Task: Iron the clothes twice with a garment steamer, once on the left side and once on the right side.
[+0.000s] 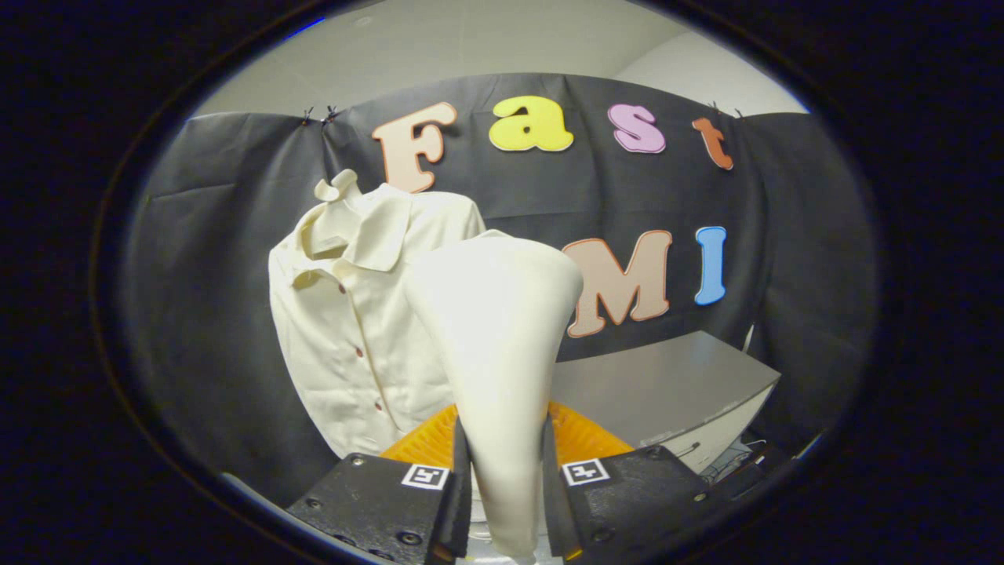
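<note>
A cream garment steamer [496,337] stands upright between my fingers, its wide head flaring out above them. My gripper [506,486] is shut on the steamer's narrow handle, a finger pressing on each side. Beyond it and to the left hangs a cream button-up shirt [353,314] with a collar and dark red buttons, against the black cloth wall. The steamer's head covers the shirt's right side. The head sits close to the shirt; whether it touches the cloth I cannot tell.
A grey table [667,384] stands to the right, behind the steamer, with cables [729,463] beside its front edge. An orange ribbed piece [580,439] shows just ahead of the fingers, partly behind the steamer handle.
</note>
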Tool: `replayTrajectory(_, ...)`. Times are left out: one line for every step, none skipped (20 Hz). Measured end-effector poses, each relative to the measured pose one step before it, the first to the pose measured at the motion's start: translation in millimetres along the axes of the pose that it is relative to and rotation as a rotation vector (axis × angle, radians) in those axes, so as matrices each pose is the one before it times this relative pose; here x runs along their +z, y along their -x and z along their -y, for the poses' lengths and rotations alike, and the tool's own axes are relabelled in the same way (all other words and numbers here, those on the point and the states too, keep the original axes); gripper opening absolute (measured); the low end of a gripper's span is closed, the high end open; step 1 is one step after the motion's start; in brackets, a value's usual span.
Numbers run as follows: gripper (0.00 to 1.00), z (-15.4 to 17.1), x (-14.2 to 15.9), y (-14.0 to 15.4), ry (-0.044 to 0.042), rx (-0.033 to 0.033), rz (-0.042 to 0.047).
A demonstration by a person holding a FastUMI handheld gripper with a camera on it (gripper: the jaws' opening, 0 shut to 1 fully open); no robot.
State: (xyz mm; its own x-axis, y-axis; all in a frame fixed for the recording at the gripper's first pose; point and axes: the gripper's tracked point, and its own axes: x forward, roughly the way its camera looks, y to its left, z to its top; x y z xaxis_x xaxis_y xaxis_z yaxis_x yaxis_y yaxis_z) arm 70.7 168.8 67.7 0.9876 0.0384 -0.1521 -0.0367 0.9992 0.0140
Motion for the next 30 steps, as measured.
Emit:
replayTrajectory(0.38, -15.45, -2.12, -1.85, 0.00805, 0.01376, -0.00005)
replayTrajectory(0.38, -15.72, -0.02, -1.62, 0.00799, 0.01408, 0.00477)
replayTrajectory(0.38, -15.01, -0.34, -1.9, 0.00492, 0.01466, 0.0036)
replayTrajectory(0.38, -14.71, -0.29, -2.09, -0.00027, 0.01161, -0.00051)
replayTrajectory(0.38, -12.72, -0.84, -1.59, -0.00453, 0.00881, 0.00172)
replayTrajectory(0.38, -12.86, 0.52, -3.38, -0.0069, 0.00617, 0.00107)
replayTrajectory(0.38, -11.62, -1.27, -2.71, -0.00238, 0.00372, 0.00083)
replayTrajectory(0.38, -10.95, 0.88, -3.02, -0.0073, 0.00359, 0.00888)
replayTrajectory(0.38, -10.61, 1.17, -2.62, -0.0033, 0.00832, 0.0112)
replayTrajectory(0.38, -11.42, 0.24, -2.89, -0.00205, 0.0094, 0.01667)
replayTrajectory(0.38, -11.08, -0.2, -3.02, 0.00413, 0.00772, 0.00896)
replayTrajectory(0.38, -9.81, -2.06, -3.8, 0.00653, 0.0062, 0.00232)
replayTrajectory(0.38, -9.95, -3.5, -3.84, 0.00255, 0.00407, -0.00049)
replayTrajectory(0.38, -9.57, -2.84, -4.78, -0.00199, 0.00319, -0.00144)
replayTrajectory(0.38, -11.43, -2.9, -3.58, 0.00537, 0.00051, -0.00055)
replayTrajectory(0.38, -10.64, -1.76, -3.95, 0.00403, -0.00334, 0.00487)
replayTrajectory(0.38, -10.83, -1.45, -3.31, 0.01436, -0.0039, 0.00561)
replayTrajectory(0.38, -10.33, -1.76, -4.77, 0.0042, -0.00083, 0.00109)
replayTrajectory(0.38, -10.82, -2.15, -5.55, 0.00167, 0.0007, 0.00002)
replayTrajectory(0.38, -11.56, -3.7, -4.16, -0.00339, 0.00013, -0.00619)
replayTrajectory(0.37, -6.16, -0.84, -4.42, 0.00111, -0.00513, 0.0044)
replayTrajectory(0.38, -6.5, -1.35, -4.49, -0.0111, -0.00201, -0.00176)
replayTrajectory(0.38, -4.52, -1.48, -4.57, -0.00819, -0.0062, 0.00369)
replayTrajectory(0.38, -2.51, -0.01, -5.71, -0.01093, -0.00606, -0.00094)
replayTrajectory(0.38, -2.22, -0.49, -5.96, -0.00074, -0.00264, -0.00415)
replayTrajectory(0.38, -1.79, -0.8, -7.18, 0.00237, 0.00012, -0.0044)
replayTrajectory(0.38, -0.11, -0.83, -7.25, 0.00328, -0.00443, -0.0108)
replayTrajectory(0.38, 0.02, -0.97, -6.51, 0.00177, -0.00874, -0.01131)
replayTrajectory(0.38, 0.28, -0.93, -6.52, -0.00178, -0.00553, -0.01216)
replayTrajectory(0.38, 1.11, -2.61, -5.58, -0.00237, -0.01362, -0.01226)
